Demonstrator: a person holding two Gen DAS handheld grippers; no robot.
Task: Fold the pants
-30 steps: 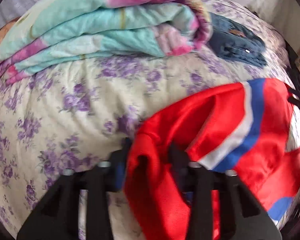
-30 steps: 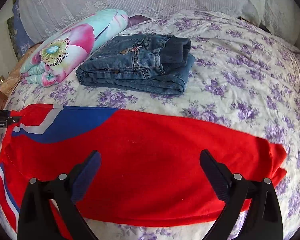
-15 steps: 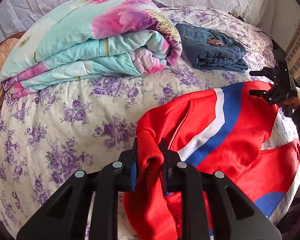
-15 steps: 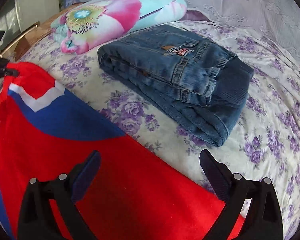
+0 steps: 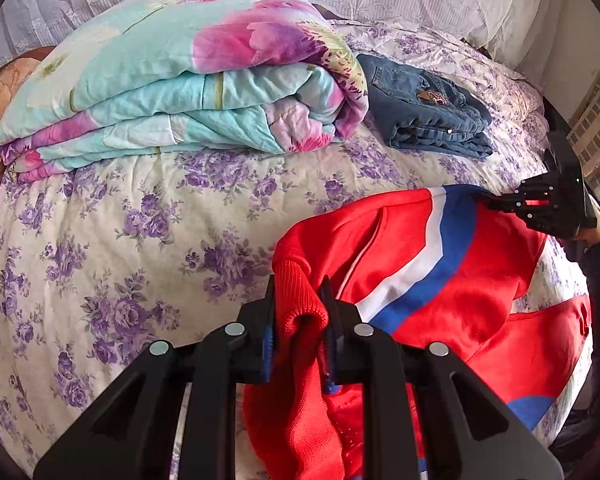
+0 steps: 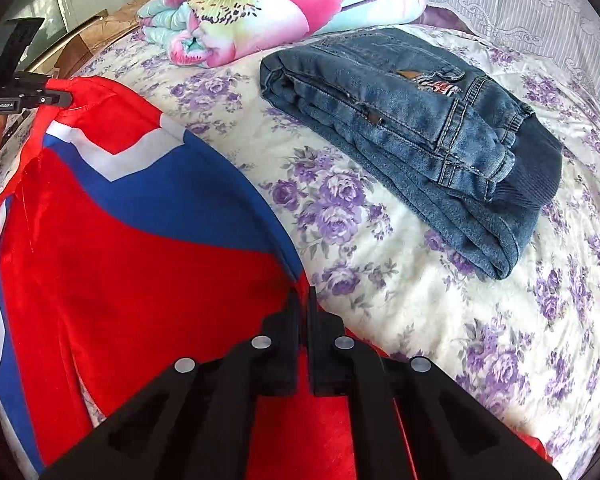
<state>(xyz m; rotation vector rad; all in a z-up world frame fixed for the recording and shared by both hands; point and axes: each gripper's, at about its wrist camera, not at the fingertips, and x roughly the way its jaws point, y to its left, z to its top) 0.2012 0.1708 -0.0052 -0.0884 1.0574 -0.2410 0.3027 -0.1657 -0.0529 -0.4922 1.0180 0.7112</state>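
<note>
The left wrist view is taking in the quilt point(image 5: 172, 76) side-on, its folded layers filling the upper left, with the jeans point(image 5: 428, 108) small in the upper right. The right wrist view is showing the jeans point(image 6: 412, 128) large in the upper right and only the quilt's rolled end at the top.

The pants point(image 5: 440, 264) are lying across the bed point(image 5: 100, 248), low and right in the left view, red with a blue and white stripe. The left gripper point(image 5: 300, 316) is pinching the ribbed waistband, which is bunching up between its nearly closed jaws at lower centre. At the right edge of that view the right gripper point(image 5: 496, 202) is biting the pants' far edge.

In the right view the pants point(image 6: 132, 248) are spreading over the lower left, and the right gripper point(image 6: 302, 300) is clamping their edge, its jaws all but meeting on the thin fabric. At the upper left there, the left gripper point(image 6: 62, 98) is holding the other end.
</note>
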